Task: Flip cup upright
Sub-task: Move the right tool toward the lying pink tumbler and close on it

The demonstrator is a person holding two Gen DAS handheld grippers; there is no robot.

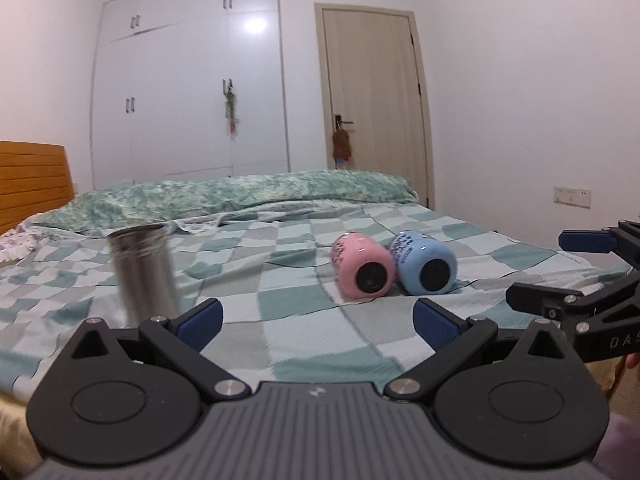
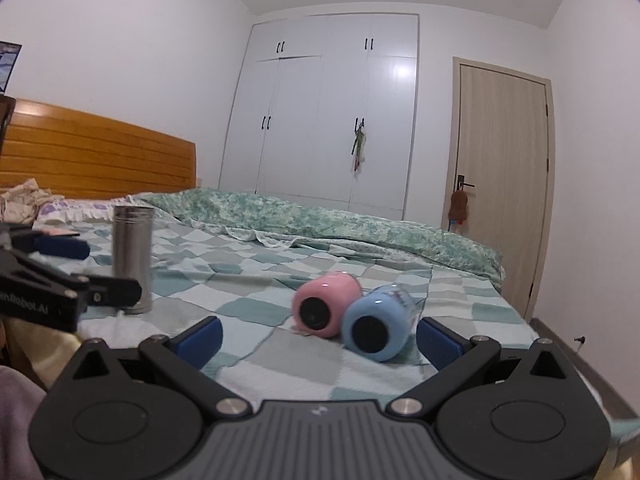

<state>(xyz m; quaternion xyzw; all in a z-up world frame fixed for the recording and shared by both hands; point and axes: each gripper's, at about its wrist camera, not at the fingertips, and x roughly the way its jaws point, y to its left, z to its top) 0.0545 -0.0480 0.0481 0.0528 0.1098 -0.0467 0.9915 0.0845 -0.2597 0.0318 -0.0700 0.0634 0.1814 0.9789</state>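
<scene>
My left gripper (image 1: 318,322) has its jaws wide and holds nothing. My right gripper (image 2: 319,338) is wide too, with nothing in it. The pink cup (image 2: 325,305) and the blue cup (image 2: 375,327) lie on their sides, touching, near the middle of the bed (image 2: 248,344). A steel cup (image 2: 132,258) stands upright toward the headboard (image 2: 100,152) end.

White walls, white built-in wardrobe (image 2: 324,120) with ceiling-light glare on one door, light wood door (image 2: 502,176) right of it. Bed (image 1: 280,332) with checked teal sheet, green floral quilt (image 1: 240,194), orange wooden headboard (image 2: 96,152).
</scene>
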